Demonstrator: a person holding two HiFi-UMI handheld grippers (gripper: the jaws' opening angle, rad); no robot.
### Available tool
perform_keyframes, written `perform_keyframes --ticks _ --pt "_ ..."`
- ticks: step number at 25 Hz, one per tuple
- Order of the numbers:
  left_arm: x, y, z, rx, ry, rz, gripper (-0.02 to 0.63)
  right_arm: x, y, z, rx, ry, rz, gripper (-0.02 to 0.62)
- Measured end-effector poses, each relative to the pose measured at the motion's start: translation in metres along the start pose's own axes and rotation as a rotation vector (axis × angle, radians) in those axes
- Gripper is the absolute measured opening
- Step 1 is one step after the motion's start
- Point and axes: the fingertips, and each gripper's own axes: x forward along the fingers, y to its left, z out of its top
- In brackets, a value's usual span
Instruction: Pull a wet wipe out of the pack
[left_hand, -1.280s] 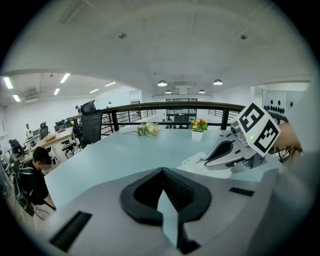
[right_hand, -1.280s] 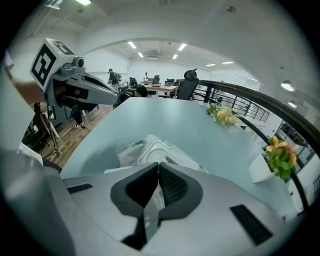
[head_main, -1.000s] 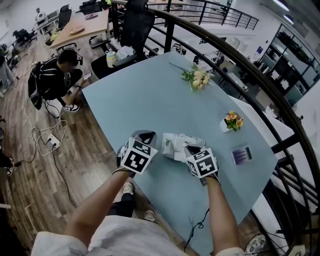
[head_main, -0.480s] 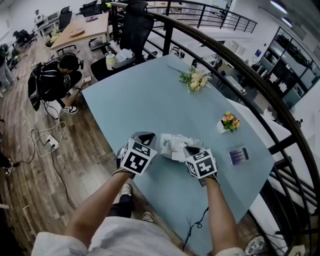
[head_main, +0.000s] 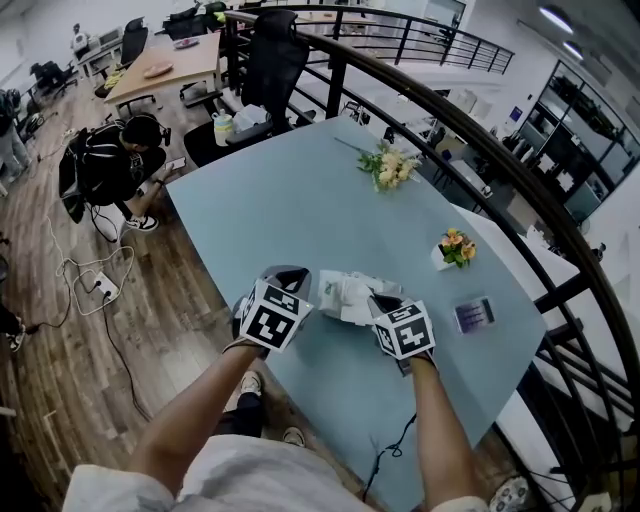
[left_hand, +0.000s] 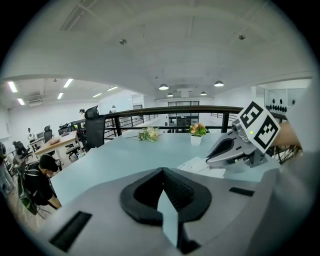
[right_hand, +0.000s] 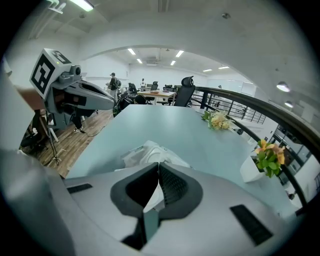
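The wet wipe pack (head_main: 345, 292) is white and crumpled, with a little green print, and lies near the front edge of the pale blue table (head_main: 300, 190). My right gripper (head_main: 377, 300) is at the pack's right end, jaws shut, with a white fold of wet wipe (right_hand: 151, 196) showing between its pads. In the right gripper view the pack (right_hand: 150, 152) bulges just beyond the fingertips. My left gripper (head_main: 290, 272) rests just left of the pack, apart from it, shut with nothing in it. The left gripper view shows the pack (left_hand: 199, 165) under the right gripper (left_hand: 212, 161).
A flower bunch (head_main: 388, 165) lies at the far side of the table. A small flower pot (head_main: 452, 248) and a dark purple card (head_main: 472, 314) sit to the right. A black railing (head_main: 480, 150) curves behind the table. A seated person (head_main: 125, 150) is at the far left.
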Motion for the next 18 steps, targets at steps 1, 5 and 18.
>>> perform_keyframes --ticks 1,5,18 --pt "-0.001 0.0 0.001 0.002 -0.002 0.002 -0.006 -0.001 0.0 0.001 0.0 -0.003 -0.001 0.009" --pt "-0.003 -0.004 0.004 0.001 -0.011 0.003 -0.006 -0.005 -0.001 0.003 0.002 -0.015 -0.003 0.009" --pt "-0.016 -0.013 0.007 -0.007 -0.037 0.019 -0.006 -0.022 -0.002 0.007 0.0 -0.054 -0.034 0.009"
